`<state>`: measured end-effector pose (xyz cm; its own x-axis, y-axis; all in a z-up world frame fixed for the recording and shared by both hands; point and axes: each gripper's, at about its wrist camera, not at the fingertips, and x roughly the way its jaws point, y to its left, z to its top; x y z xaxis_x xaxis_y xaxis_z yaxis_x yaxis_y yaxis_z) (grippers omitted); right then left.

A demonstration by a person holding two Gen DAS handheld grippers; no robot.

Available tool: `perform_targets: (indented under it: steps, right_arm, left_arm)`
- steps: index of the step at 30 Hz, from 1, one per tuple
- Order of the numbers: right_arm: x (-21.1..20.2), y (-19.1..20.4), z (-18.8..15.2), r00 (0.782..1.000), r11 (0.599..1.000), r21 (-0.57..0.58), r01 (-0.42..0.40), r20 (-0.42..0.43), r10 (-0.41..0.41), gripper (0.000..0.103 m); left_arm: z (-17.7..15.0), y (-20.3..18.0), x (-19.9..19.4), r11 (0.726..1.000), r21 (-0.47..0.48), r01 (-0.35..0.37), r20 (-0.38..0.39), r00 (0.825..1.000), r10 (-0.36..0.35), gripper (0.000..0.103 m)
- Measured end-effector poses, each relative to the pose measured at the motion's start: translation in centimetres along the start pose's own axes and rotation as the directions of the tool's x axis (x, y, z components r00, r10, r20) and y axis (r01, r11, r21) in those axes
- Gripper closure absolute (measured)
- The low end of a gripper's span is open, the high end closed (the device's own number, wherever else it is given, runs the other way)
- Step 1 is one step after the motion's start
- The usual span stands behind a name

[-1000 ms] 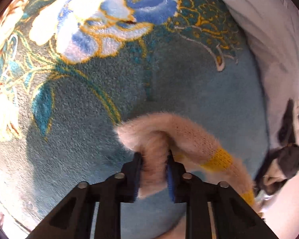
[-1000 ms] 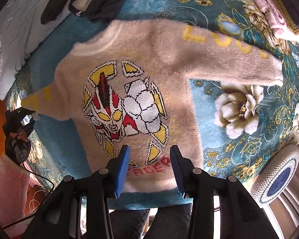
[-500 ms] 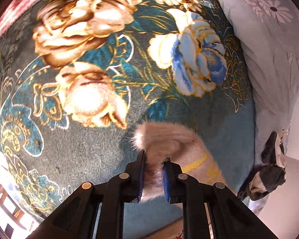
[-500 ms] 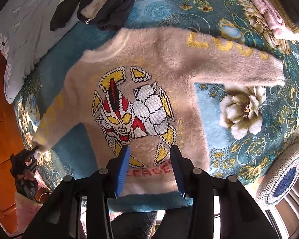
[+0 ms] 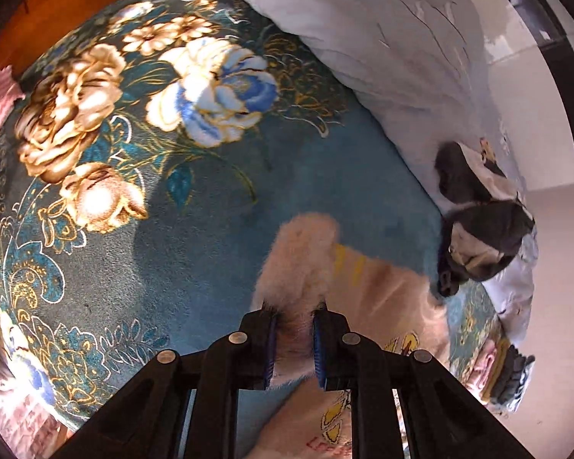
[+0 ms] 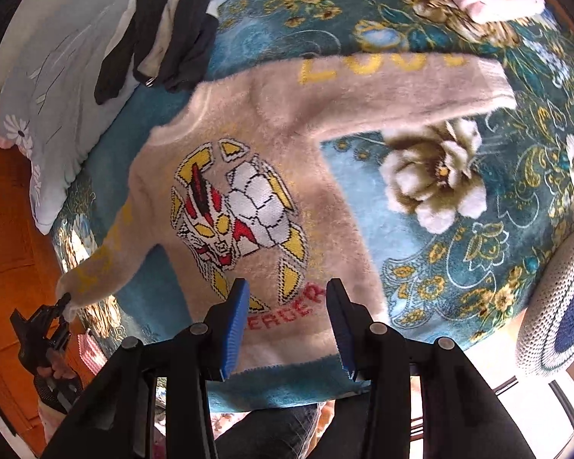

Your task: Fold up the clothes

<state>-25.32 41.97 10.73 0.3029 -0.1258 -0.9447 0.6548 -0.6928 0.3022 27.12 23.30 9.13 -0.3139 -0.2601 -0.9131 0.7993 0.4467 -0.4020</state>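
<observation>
In the left wrist view, our left gripper (image 5: pixel 294 325) has its jaws clamped on the cuff of the beige sweater (image 5: pixel 367 290), whose body runs off at 5 o'clock. In the right wrist view, our right gripper (image 6: pixel 287 325) hangs with jaws wide apart over the sweater's hem; the sweater lies spread on the floral blanket (image 6: pixel 459 260), its right cuff blurred at 2 o'clock.

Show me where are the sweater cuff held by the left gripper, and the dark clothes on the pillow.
sweater cuff (image 5: pixel 306 256), left wrist view, fuzzy sleeve end.
dark clothes (image 6: pixel 180 26), right wrist view, middle of pile.
</observation>
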Motion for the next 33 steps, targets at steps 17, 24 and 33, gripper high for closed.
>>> perform_targets:
  steps: [17, 24, 33]
  right_arm:
    - [1.7, -20.1, 8.5, 0.984, 0.943, 0.284, -0.174, 0.003, 0.180, 0.060]
    - [3.5, -25.8, 11.1, 0.976, 0.908, 0.365, -0.205, 0.003, 0.220, 0.060]
    - [4.1, -30.3, 14.4, 0.980, 0.872, 0.446, -0.201, 0.085, 0.182, 0.060]
  left_arm:
    - [-14.0, -28.4, 8.6, 0.894, 0.447, -0.035, -0.128, 0.987, 0.102, 0.086]
    - [-20.5, -36.3, 20.6, 0.799, 0.577, -0.171, -0.198, 0.919, 0.340, 0.086]
    - [-22.2, -37.4, 24.7, 0.796, 0.578, -0.180, -0.282, 0.871, 0.402, 0.055]
